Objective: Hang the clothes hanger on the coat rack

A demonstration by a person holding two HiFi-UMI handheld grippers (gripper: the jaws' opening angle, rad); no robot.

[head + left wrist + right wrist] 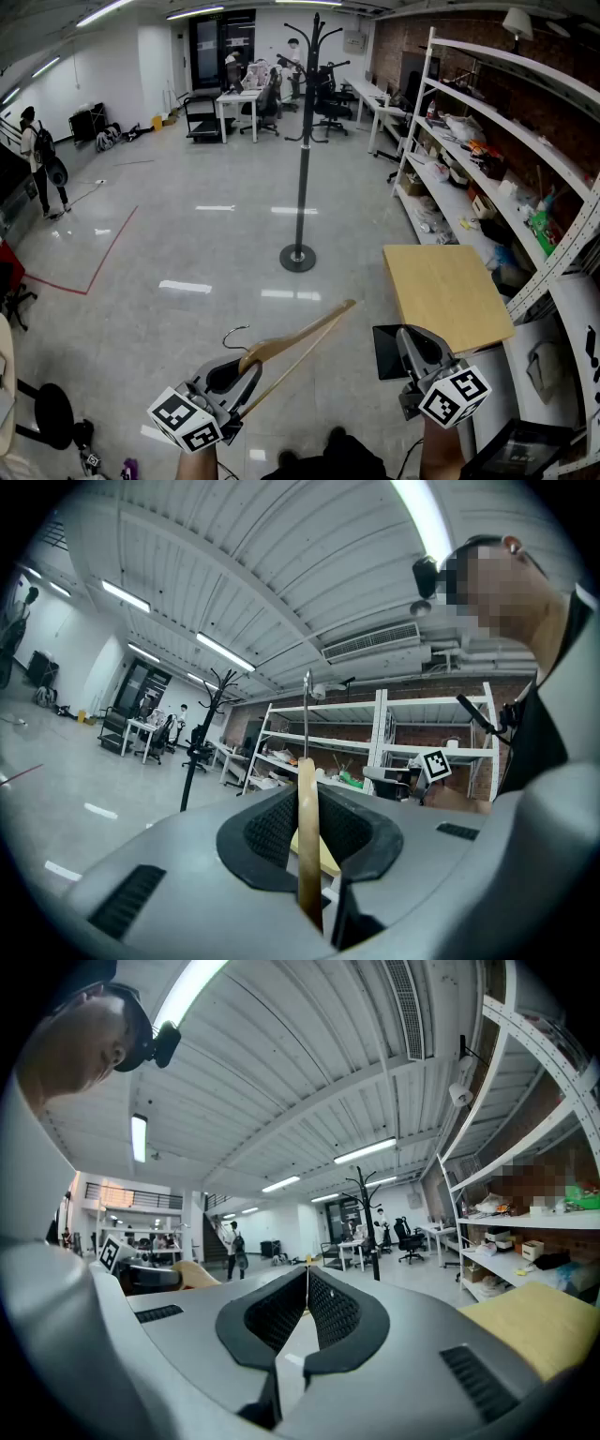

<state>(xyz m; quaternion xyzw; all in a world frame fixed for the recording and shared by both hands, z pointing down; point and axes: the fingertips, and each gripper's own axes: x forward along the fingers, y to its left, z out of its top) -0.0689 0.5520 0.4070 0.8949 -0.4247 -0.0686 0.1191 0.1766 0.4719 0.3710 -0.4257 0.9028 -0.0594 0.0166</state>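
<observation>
A light wooden clothes hanger (300, 342) with a metal hook (234, 333) sticks out to the upper right from my left gripper (246, 375), which is shut on it near the hook end. In the left gripper view the hanger (307, 836) stands edge-on between the pads. The black coat rack (303, 150) stands on the floor some way ahead, its hooks bare; it also shows as the coat rack (202, 738) and coat rack (367, 1213) in the gripper views. My right gripper (405, 339) is shut and holds nothing, its tips meeting in its own view (306, 1274).
A small wooden table (445, 291) stands at the right, beside long white shelves (487, 159) full of goods. Desks and office chairs (244, 98) fill the far end. A person (37, 159) stands at the far left. A black stool (47, 412) is at the near left.
</observation>
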